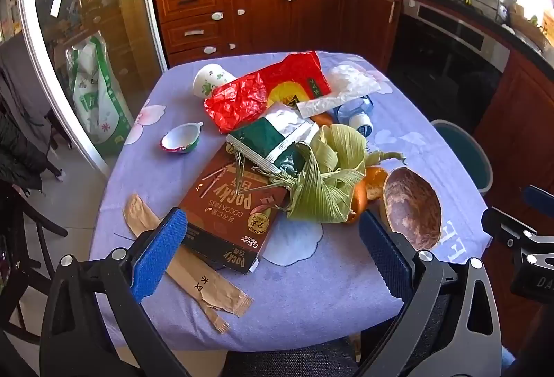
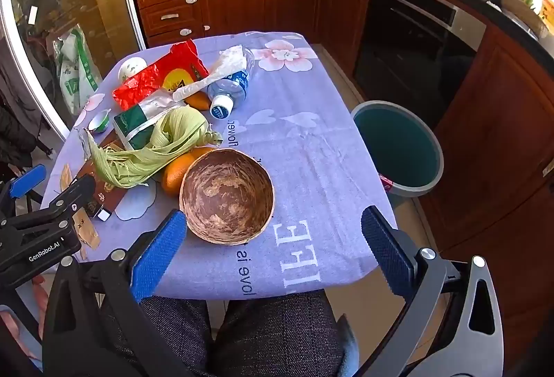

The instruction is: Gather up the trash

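Trash lies on the purple cloth table [image 1: 311, 290]: a brown Pocky box [image 1: 228, 207], a paper chopstick sleeve [image 1: 194, 276], green corn husks [image 1: 329, 176], a green-white packet [image 1: 273, 138], a red bag [image 1: 263, 89], a paper cup [image 1: 207, 79], a plastic bottle [image 2: 230, 89], orange peel [image 2: 176, 172] and a coconut shell half [image 2: 226, 197]. My left gripper [image 1: 273, 249] is open and empty, just before the Pocky box. My right gripper [image 2: 273, 249] is open and empty, just before the coconut shell. A teal bin [image 2: 398, 148] stands on the floor right of the table.
A small foil cup [image 1: 181, 138] sits at the table's left. Wooden kitchen cabinets [image 1: 277, 13] and an oven [image 2: 415, 41] line the back and right. A glass door [image 1: 86, 48] stands at left. A dark chair [image 1: 20, 238] is at near left.
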